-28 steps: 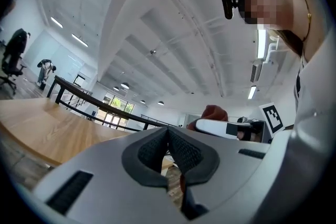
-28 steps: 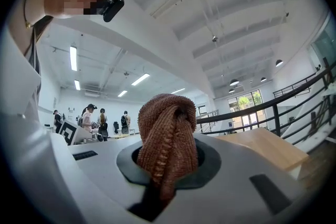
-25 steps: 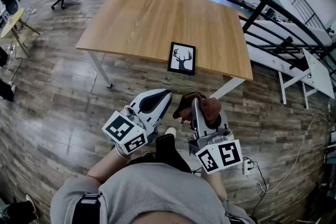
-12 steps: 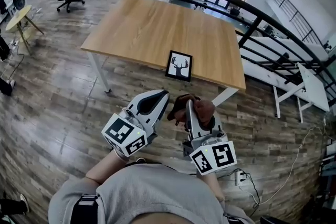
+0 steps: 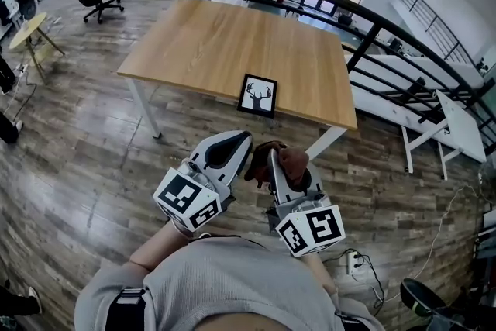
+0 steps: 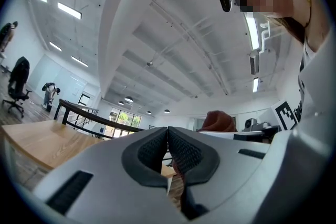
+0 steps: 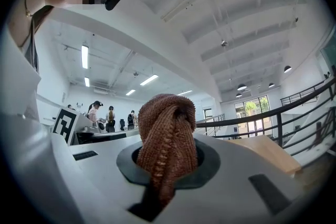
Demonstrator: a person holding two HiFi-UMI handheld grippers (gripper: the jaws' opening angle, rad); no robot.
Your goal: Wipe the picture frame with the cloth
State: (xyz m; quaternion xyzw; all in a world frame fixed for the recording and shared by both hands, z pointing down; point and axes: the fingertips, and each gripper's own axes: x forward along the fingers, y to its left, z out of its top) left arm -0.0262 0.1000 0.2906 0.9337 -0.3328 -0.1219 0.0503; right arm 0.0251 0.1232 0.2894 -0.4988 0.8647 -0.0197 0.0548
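Your left gripper is held with jaws pressed together, nothing between them. Beside it, your right gripper pinches the brown cloth. Beyond, the frame lies flat near the table's closest edge.

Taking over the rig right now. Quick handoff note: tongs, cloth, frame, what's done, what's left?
Left tongs: shut, empty.
Right tongs: shut on the brown cloth.
Picture frame lies flat on the table, near the edge facing the person, untouched. Both tongs are short of the table, above the floor.
Done: cloth in grip.
Left: reach the frame, wipe it.
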